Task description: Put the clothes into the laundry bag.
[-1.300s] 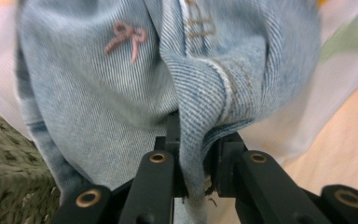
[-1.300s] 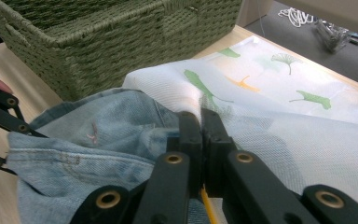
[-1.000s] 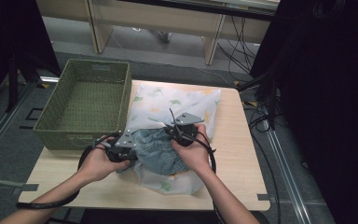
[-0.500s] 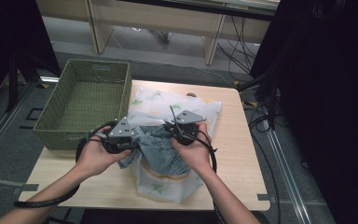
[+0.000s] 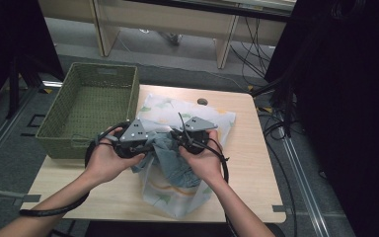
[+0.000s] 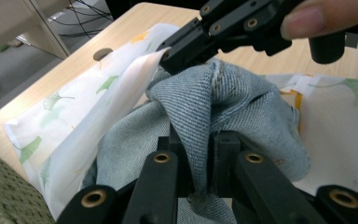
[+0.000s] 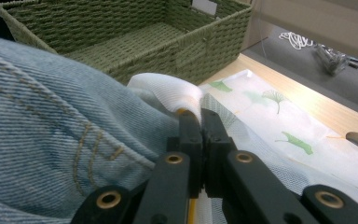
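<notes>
A white bag printed with green leaves (image 5: 177, 112) lies on the wooden table (image 5: 249, 148), and a light blue denim garment (image 5: 173, 160) bulges out of it. My left gripper (image 5: 147, 144) is shut on a fold of the denim (image 6: 242, 102), pinched between its jaws (image 6: 193, 158). My right gripper (image 5: 181, 138) is shut on the bag's white edge (image 7: 168, 88), its jaws (image 7: 200, 119) pressed together on the cloth. In the left gripper view the right gripper (image 6: 177, 49) holds that edge just above the denim. Both grippers sit close together above the bag.
A green woven basket (image 5: 94, 98) stands at the table's left side, close beside the bag (image 7: 270, 121). A round hole (image 5: 202, 101) marks the table's far edge. Desk legs and cables lie on the floor beyond.
My left gripper has risen and drawn nearer the right one, lifting the denim. The bag's near part has been pulled up and bunched. The right gripper has hardly moved.
</notes>
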Demonstrator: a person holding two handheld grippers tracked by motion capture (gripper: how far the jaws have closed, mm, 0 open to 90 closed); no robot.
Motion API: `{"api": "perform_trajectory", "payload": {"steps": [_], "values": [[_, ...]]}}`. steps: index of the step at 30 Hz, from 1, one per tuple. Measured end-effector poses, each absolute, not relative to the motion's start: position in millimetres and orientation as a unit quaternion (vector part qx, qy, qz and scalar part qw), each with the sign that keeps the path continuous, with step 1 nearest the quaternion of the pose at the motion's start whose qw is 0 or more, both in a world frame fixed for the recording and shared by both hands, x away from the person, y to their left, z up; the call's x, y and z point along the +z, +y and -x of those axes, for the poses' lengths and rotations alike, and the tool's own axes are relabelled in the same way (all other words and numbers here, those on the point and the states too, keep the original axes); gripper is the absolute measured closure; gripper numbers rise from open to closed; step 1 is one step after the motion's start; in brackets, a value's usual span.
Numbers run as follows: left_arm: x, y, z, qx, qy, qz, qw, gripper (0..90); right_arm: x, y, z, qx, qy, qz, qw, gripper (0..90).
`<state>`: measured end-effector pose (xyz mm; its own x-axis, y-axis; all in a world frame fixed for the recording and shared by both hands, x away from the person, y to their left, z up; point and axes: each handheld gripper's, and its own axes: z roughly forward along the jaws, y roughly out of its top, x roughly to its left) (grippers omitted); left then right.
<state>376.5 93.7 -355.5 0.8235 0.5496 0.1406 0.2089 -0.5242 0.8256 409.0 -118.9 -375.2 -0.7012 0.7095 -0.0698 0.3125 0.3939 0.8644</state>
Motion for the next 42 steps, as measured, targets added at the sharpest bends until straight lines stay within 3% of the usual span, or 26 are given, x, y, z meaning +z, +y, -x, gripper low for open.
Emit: {"api": "perform_trajectory", "payload": {"steps": [17, 24, 32, 42], "values": [[-344, 99, -374, 0.209, 0.218, -0.848, 0.436, 81.6, -372, -119, -408, 0.456, 0.805, -0.305, 0.225, 90.0], [-345, 89, -373, 0.214, 0.175, -0.881, 0.384, 80.0, -373, -117, -407, 0.454, 0.808, -0.303, 0.222, 90.0], [-361, 64, -378, 0.206, 0.143, -0.903, 0.349, 78.0, -378, -112, -406, 0.448, 0.815, -0.299, 0.212, 90.0], [-395, 47, -402, 0.170, 0.168, -0.903, 0.356, 77.6, -382, -115, -410, 0.446, 0.815, -0.308, 0.206, 90.0]]}}
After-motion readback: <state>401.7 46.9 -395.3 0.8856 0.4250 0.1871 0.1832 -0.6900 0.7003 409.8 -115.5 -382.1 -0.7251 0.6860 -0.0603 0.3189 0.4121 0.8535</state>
